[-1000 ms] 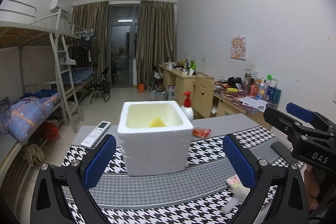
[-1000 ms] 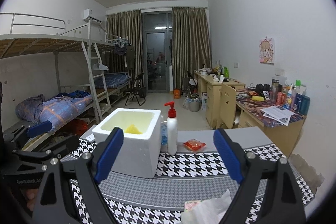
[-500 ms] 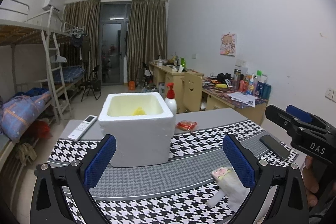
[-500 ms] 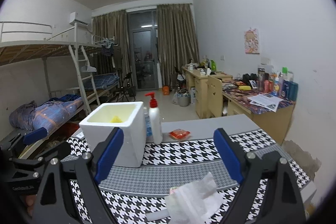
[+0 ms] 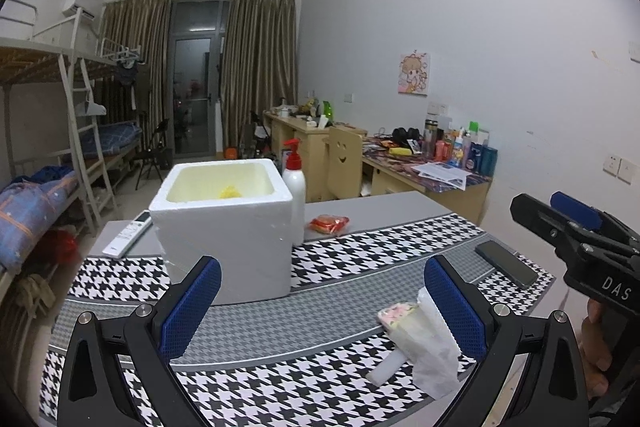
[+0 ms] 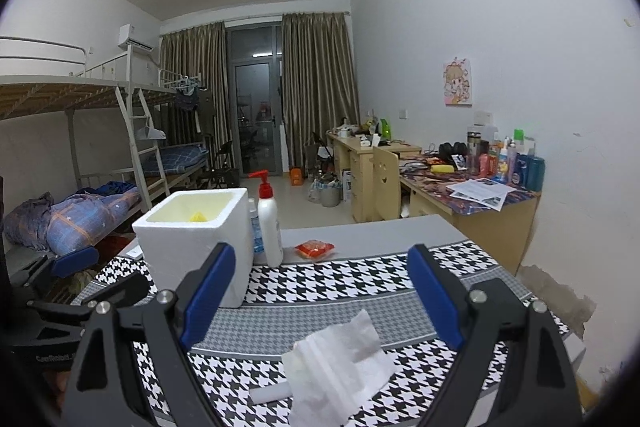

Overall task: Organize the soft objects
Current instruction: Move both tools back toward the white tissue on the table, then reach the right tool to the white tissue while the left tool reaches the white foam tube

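both jaws wide open, nothing held. right gripper (image 6: 320,303) over tissue pack (image 6: 336,367) on houndstooth mat (image 6: 360,279); left gripper (image 5: 320,311) beside it. i judge pre-grasp; next: lower r, pinch, carry to foam box (image 5: 224,223). only left view shows phone (image 5: 506,264), remote (image 5: 128,239).

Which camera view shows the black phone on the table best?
The left wrist view: the phone lies fully visible on the houndstooth cloth, near its right edge. The right wrist view does not show the phone at all.
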Tool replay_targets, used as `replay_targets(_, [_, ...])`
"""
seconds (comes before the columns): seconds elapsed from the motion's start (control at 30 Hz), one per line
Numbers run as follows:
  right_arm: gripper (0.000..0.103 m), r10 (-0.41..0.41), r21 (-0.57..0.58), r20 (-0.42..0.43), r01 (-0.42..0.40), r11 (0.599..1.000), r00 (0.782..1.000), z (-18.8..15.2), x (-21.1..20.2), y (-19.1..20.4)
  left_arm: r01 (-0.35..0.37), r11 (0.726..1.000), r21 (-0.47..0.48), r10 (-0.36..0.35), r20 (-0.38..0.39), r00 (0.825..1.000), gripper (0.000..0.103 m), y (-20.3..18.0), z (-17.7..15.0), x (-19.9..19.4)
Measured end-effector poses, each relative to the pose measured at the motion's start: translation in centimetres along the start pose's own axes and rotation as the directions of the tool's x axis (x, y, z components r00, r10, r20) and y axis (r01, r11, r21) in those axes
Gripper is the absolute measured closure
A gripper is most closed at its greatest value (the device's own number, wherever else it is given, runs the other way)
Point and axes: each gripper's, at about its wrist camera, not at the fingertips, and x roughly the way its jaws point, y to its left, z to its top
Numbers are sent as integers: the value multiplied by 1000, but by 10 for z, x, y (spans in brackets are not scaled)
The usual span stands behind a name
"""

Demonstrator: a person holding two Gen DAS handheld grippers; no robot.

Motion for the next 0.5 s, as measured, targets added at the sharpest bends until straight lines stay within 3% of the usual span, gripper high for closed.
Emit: replay_targets(0.5, [13,-35,-5,-43,35,999,998,-25,2,-10,33,999,-10,-33,-41,999,1,-4,-23,16])
